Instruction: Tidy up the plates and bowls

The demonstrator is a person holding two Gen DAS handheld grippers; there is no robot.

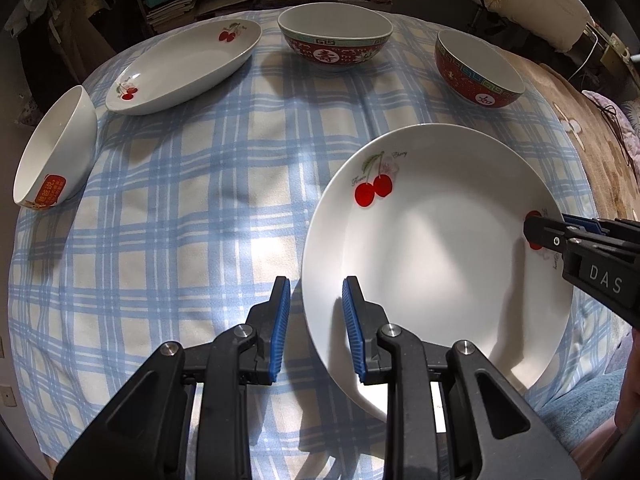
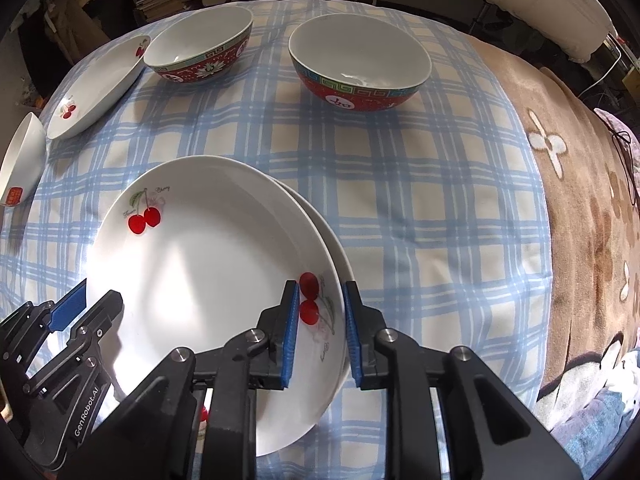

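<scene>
Plates: two white cherry-print ones stacked at lower centre of the right wrist view, top plate (image 2: 208,280) sitting on a lower plate (image 2: 320,216) whose rim peeks out on the right side. Both rest on a blue-checked cloth (image 2: 400,184) over the surface. Right gripper (image 2: 322,336) straddles the stack's right rim: left finger over the top plate's inside next to the cherry print, right finger outside the rim; fingers apart w/ a visible gap each side, not pressing the plate. Left gripper (image 1: 316,328) straddles the top plate (image 1: 436,264) at its left rim in the left wrist view: right finger over the plate's inside, left finger out over the cloth (image 1: 180,240); fingers apart, rim between them, no clamp visible. Each gripper shows in the other's view: left gripper (image 2: 76,312) at lower left of the right wrist view, right gripper (image 1: 552,236) at the right edge of the left wrist view. Rest of the dishes, per left wrist view: third cherry plate (image 1: 184,68) at upper left, white bowl (image 1: 56,148) w/ an orange label at far left, red bowl (image 1: 334,36) at top centre, second red bowl (image 1: 478,68) at upper right. All well apart from the stack. Brown flowered blanket (image 2: 580,200) lies along the right side beyond the cloth.
</scene>
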